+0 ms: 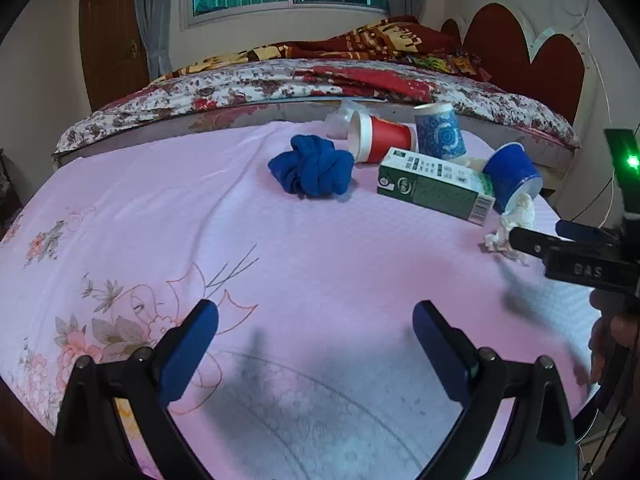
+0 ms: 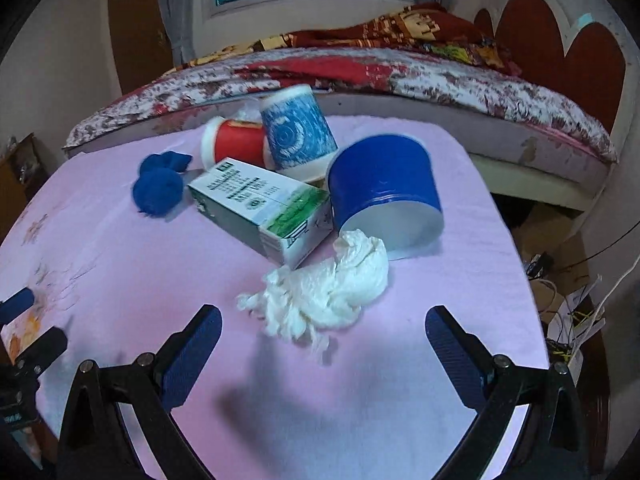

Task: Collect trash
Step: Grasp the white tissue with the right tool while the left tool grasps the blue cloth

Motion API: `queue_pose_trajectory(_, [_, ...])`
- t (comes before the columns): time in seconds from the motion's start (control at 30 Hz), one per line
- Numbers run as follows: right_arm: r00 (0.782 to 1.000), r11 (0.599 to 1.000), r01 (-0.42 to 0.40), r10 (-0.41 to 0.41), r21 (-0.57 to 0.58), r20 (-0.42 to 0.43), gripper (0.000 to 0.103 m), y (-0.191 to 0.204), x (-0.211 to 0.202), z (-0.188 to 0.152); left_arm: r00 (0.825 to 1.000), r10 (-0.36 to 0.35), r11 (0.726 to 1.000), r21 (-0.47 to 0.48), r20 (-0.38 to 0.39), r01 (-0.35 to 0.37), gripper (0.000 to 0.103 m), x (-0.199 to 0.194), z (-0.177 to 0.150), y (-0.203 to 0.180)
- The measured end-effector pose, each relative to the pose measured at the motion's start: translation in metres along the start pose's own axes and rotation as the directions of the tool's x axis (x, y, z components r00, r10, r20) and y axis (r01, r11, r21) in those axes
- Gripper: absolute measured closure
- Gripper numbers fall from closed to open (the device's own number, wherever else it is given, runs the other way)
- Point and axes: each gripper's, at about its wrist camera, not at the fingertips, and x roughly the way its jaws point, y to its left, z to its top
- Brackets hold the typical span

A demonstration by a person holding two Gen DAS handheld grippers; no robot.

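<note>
The right gripper (image 2: 322, 344) hovers with its blue-padded fingers (image 2: 196, 354) spread wide and empty just short of a crumpled white tissue wad (image 2: 324, 294), frayed and twisted, lying on the pink floral cloth of the table (image 2: 360, 392) and touching the mouth of a tipped-over dark blue paper cup (image 2: 380, 184). Beside the tissue lies a green-and-white carton (image 2: 260, 208) on its side, and behind it a red paper cup (image 2: 236, 144) on its side, an upside-down blue patterned cup (image 2: 298, 132) and a balled-up blue cloth (image 2: 160, 188). The left gripper (image 1: 316, 344) is likewise wide open and empty, over bare cloth well short of the pile.
</note>
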Motion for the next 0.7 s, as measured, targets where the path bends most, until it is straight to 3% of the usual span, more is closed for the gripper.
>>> queue_pose_trajectory(0.13, [0.999, 1.000, -0.016, 0.016, 0.014, -0.036, 0.011, -0.003, 0.021, 0.005, 1.000, 0.000, 1.000, -0.003, -0.012, 0.000, 0.005, 0.011, 0.003, 0.001])
queue_pose_trajectory(0.3, [0.996, 0.997, -0.078, 0.079, 0.012, -0.052, 0.051, 0.002, 0.027, 0.004, 1.000, -0.003, 1.000, -0.001, -0.026, 0.003, 0.005, 0.026, 0.012, 0.000])
queue_pose_trajectory(0.53, [0.994, 0.995, -0.099, 0.099, 0.001, -0.049, 0.055, -0.001, 0.006, 0.002, 0.999, -0.023, 1.000, -0.007, -0.023, 0.023, 0.005, 0.039, 0.029, -0.005])
queue_pose_trajectory(0.7, [0.999, 0.999, -0.037, 0.038, 0.039, -0.029, 0.055, -0.025, -0.019, -0.002, 0.999, -0.033, 0.999, 0.003, 0.000, 0.033, 0.005, 0.037, 0.034, -0.008])
